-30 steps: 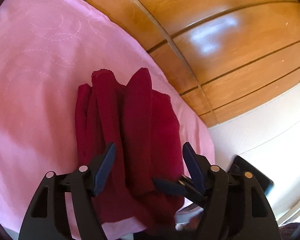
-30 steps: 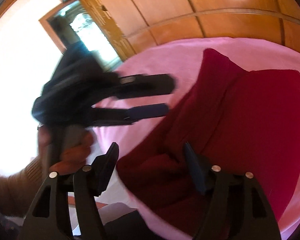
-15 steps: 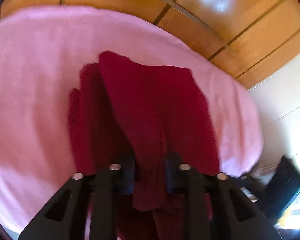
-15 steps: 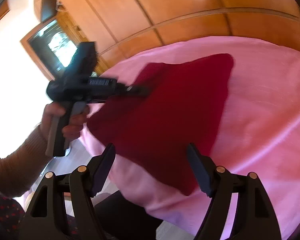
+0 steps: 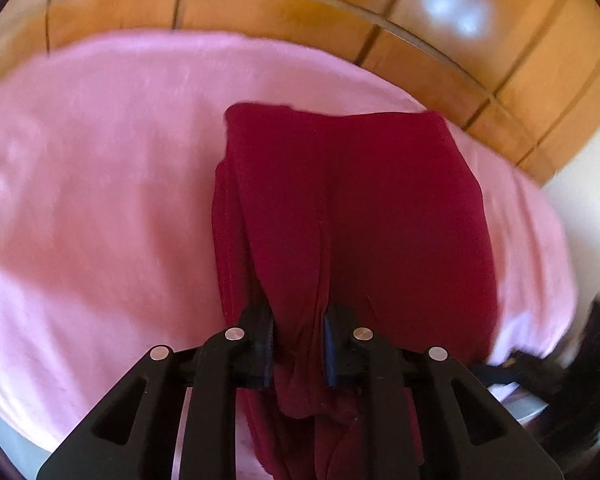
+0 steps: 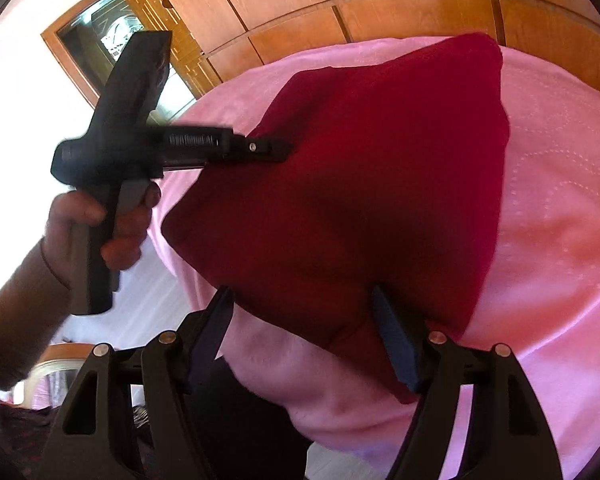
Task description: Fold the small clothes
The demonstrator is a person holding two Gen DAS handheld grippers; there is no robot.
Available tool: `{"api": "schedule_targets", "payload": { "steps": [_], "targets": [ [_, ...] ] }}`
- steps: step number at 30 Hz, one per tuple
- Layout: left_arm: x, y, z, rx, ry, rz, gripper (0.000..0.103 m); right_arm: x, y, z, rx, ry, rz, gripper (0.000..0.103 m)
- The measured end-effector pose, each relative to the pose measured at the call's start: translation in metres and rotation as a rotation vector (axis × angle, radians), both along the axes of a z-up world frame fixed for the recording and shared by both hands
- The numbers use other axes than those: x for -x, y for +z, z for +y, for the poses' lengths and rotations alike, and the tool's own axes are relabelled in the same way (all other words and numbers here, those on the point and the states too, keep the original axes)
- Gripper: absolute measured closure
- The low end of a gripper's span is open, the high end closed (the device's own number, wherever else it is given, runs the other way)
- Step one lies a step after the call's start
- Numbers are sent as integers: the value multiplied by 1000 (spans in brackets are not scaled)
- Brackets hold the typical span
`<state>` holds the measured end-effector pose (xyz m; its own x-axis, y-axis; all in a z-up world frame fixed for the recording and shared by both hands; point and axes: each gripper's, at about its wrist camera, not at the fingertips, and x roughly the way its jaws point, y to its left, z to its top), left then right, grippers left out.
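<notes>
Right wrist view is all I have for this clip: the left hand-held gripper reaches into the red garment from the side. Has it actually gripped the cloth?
Observer: Yes. In the left wrist view the left hand-held gripper is shut on a bunched fold of the red garment.
Operator: Where on the garment is that pinch?
Observer: At its near end, where the cloth gathers into vertical pleats and hangs down between the fingers.
Operator: Does the rest lie flat?
Observer: The far part spreads wide over the pink sheet, its far edge fairly straight.
Operator: And my own side?
Observer: The right hand-held gripper is open, its fingers on either side of the garment's near edge.
</notes>
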<state>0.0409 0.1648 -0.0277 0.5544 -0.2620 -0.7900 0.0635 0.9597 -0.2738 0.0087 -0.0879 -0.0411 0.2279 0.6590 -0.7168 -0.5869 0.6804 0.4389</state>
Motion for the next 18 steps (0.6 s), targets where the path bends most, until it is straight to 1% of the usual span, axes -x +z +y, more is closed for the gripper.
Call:
{"api": "schedule_targets", "payload": {
  "steps": [2, 4, 5, 8, 10, 12, 14, 15, 16, 17, 18],
  "targets": [
    [2, 0, -4, -37, 4, -25, 86, -7, 15, -12, -27, -22, -11, 33],
    [5, -1, 0, -34, 15, -36, 86, -21, 30, -23, -75, -71, -22, 33],
    [7, -2, 0, -26, 23, -44, 86, -33, 39, -29, -87, -118, -43, 33],
    [8, -5, -2, -25, 28, -59, 86, -67, 50, -32, -78, -222, -88, 32],
    [5, -7, -8, -33, 29, -69, 86, -91, 50, -26, -87, -263, -93, 32],
    [7, -7, -9, -47, 26, -82, 86, -115, 45, -7, -61, -276, -93, 32],
    [9, -8, -11, -52, 28, -88, 86, -140, 28, 10, 5, -293, -74, 32],
    [10, -10, -11, -52, 30, -92, 86, -145, 21, 19, 40, -293, -71, 32],
    [11, -11, -10, -48, 33, -95, 86, -151, 9, 20, 83, -297, -62, 32],
    [11, -12, -8, -38, 37, -100, 86, -159, -10, 27, 137, -302, -34, 32],
    [11, -13, -7, -33, 42, -103, 86, -159, -18, 28, 155, -300, -30, 31]
  ]
}}
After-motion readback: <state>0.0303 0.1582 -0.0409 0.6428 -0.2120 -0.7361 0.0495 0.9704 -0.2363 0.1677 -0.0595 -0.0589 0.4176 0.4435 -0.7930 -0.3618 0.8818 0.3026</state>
